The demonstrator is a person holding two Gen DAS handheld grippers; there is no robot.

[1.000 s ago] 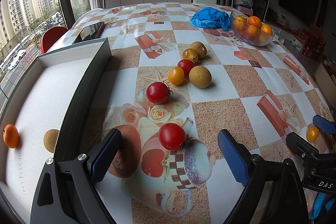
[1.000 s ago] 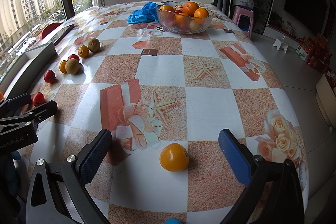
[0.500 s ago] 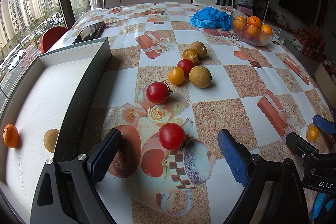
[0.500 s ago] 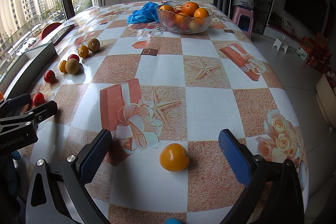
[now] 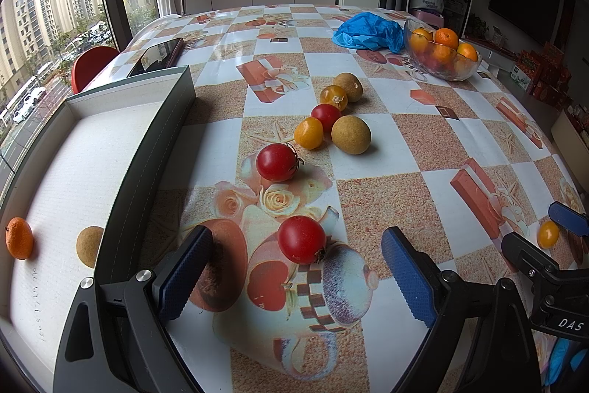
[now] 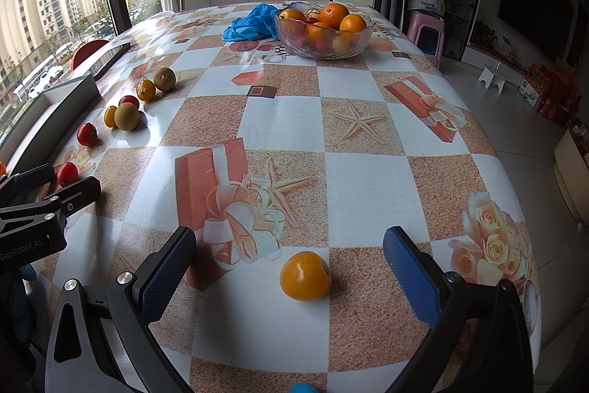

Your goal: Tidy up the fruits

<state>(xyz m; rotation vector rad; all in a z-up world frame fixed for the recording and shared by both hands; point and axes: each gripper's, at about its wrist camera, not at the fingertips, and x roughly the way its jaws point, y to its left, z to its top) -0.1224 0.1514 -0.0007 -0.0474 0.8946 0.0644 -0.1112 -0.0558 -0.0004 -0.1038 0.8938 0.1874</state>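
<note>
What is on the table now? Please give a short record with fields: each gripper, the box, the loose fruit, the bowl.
left gripper: open, red tomato lies between its fingers, untouched
right gripper: open, yellow tomato lies between its fingers, untouched
box: holds one small orange fruit and one brown fruit
loose fruit: cluster of six beyond the red tomato
glass bowl: holds oranges, next to blue bag

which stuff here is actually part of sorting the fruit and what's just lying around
Part of the job:
- red tomato between the open left gripper pads
- yellow tomato in front of the open right gripper
- loose fruit cluster
- box holding two fruits
- glass bowl of oranges

Just lying about:
- blue plastic bag
- phone
</note>
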